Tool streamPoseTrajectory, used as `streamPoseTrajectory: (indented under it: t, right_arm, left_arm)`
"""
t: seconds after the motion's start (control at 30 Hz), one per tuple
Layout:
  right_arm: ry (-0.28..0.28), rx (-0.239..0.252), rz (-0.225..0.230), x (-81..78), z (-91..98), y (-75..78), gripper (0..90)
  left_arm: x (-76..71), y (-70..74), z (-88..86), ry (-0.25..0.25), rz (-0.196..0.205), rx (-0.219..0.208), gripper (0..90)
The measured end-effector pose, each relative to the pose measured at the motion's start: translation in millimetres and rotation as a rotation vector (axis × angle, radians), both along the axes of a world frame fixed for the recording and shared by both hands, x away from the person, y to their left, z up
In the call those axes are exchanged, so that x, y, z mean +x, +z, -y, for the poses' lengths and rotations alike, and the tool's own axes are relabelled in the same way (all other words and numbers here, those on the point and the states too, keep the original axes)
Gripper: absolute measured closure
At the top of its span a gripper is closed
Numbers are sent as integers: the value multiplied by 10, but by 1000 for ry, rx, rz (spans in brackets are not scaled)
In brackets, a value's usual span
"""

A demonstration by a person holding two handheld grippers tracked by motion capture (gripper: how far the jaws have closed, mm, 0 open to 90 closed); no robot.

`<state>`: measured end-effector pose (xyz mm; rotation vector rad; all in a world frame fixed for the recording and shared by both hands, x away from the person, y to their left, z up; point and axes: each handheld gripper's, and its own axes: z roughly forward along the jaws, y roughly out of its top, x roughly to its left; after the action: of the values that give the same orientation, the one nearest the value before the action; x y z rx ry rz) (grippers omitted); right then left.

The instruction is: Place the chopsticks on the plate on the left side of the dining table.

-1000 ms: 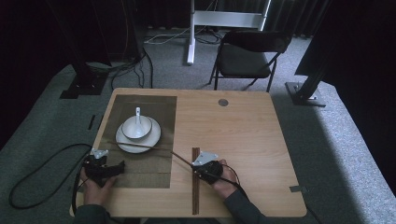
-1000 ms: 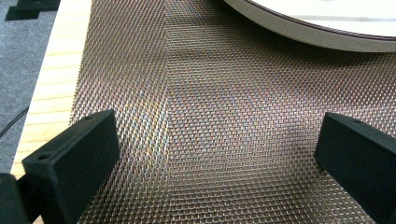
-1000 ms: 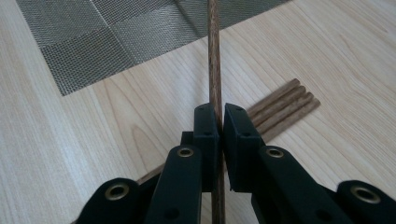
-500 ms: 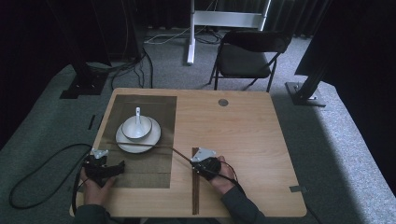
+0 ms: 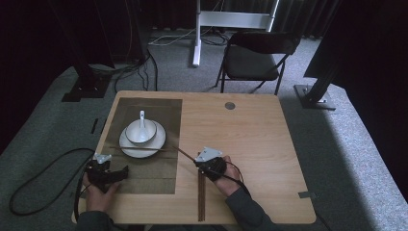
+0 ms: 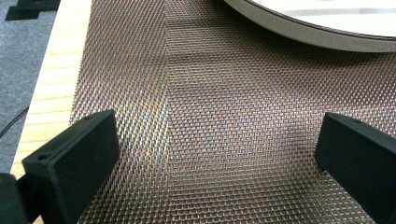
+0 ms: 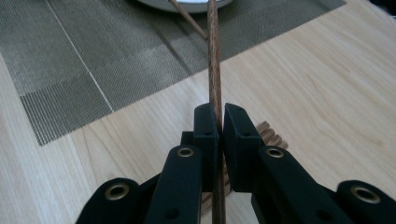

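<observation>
So the right claw (image 7: 215,128) is clamped tight on 1 brown chopstick (image 7: 213,60), which runs from the claw across the bench (image 5: 250,130) toward the white plate (image 5: 126,144), its far end out over the woven mat (image 5: 154,168) near the rim. A 2nd chopstick (image 5: 139,148) lies across the plate's front edge. The left claw (image 6: 210,154) sits over the mat just short of the plate, jaws wide apart, nothing between them. More chopsticks (image 5: 201,202) lie on the bench under the right claw.
</observation>
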<state>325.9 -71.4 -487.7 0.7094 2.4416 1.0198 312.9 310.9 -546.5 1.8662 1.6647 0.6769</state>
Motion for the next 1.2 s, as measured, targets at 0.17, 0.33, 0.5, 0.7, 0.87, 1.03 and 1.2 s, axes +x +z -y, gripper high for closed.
streamPoseTrajectory:
  t: [0.17, 0.33, 0.5, 0.7, 0.87, 1.03, 1.2]
  right_arm:
    - [3, 12, 11, 32, -29, 58, 843]
    - [11, 14, 19, 63, -55, 92, 843]
    - [18, 22, 21, 84, -93, 119, 843]
    - [39, 27, 32, 133, -174, 172, 843]
    - [53, 33, 42, 170, -235, 217, 843]
    - [72, 36, 45, 198, -309, 248, 843]
    - [93, 38, 45, 226, -388, 266, 843]
  left_arm:
    - [0, 0, 0, 0, 0, 0, 2]
    - [0, 0, 0, 0, 0, 0, 2]
    - [0, 0, 0, 0, 0, 0, 2]
    - [0, 0, 0, 0, 0, 0, 2]
    - [0, 0, 1, 1, 0, -1, 2]
    - [0, 1, 0, 0, 0, 0, 2]
    - [-1, 1, 0, 0, -2, 0, 2]
